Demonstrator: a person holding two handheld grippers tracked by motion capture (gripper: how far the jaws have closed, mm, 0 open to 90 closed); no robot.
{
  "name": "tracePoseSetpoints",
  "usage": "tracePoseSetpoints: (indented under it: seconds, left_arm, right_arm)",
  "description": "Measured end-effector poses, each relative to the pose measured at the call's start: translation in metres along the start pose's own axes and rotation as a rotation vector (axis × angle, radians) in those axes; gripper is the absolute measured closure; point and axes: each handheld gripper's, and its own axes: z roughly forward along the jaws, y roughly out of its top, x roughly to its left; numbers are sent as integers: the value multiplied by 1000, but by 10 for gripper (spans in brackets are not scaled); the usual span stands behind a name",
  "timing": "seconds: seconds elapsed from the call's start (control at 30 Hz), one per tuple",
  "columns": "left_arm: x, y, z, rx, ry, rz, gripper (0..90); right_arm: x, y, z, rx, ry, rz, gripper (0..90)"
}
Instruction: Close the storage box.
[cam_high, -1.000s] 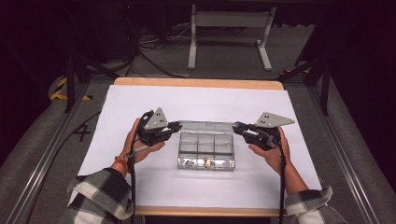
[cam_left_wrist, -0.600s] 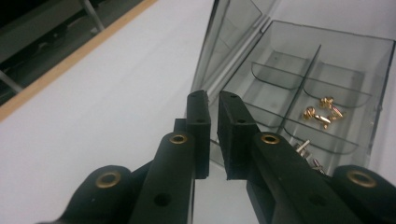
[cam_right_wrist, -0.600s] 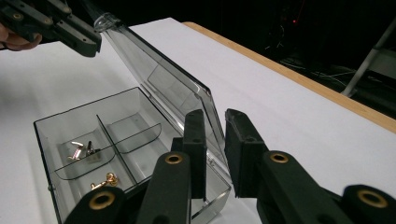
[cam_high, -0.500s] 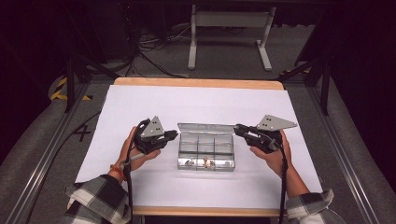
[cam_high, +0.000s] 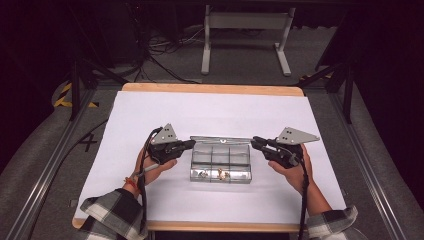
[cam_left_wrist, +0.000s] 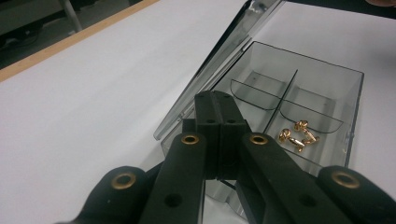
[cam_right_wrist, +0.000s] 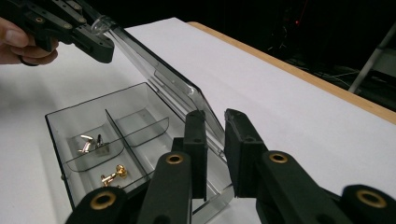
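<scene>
A clear plastic compartment box (cam_high: 220, 161) lies mid-table, its lid (cam_high: 220, 139) raised and tilted back. Gold cufflinks (cam_left_wrist: 296, 135) sit in a near compartment, and a silver pair (cam_right_wrist: 91, 142) lies in the one beside them. My left gripper (cam_high: 191, 144) is at the lid's left end. Its jaws have just been closing and now stand shut (cam_left_wrist: 215, 100) with nothing seen between them. My right gripper (cam_high: 254, 141) is at the lid's right end, its jaws (cam_right_wrist: 215, 121) closed on the lid's edge (cam_right_wrist: 154, 74). In the right gripper view the left gripper (cam_right_wrist: 100, 46) rests by the lid's far corner.
White paper (cam_high: 215, 110) covers the table, with a wooden edge (cam_high: 210, 89) at the back. A metal stand (cam_high: 245, 30) and cables are on the floor beyond. Both hands rest on the paper beside the box.
My left gripper has drawn slightly left and toward the person, off the lid's left end, and its jaws have closed. The right gripper and the lid have stayed put.
</scene>
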Motion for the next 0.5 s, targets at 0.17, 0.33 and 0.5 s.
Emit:
tracePoseSetpoints:
  seconds: [0.17,0.33,0.5]
  left_arm:
    - [1,-2,0,-7,-1,-5,900]
    - [0,-5,-2,-4,-1,-9,900]
    - [-1,-6,-2,1,-2,0,900]
  right_arm:
    - [1,-4,-2,4,1,5,782]
    - [-1,-12,-4,44,-2,39,816]
    - [4,-15,1,85,13,45,881]
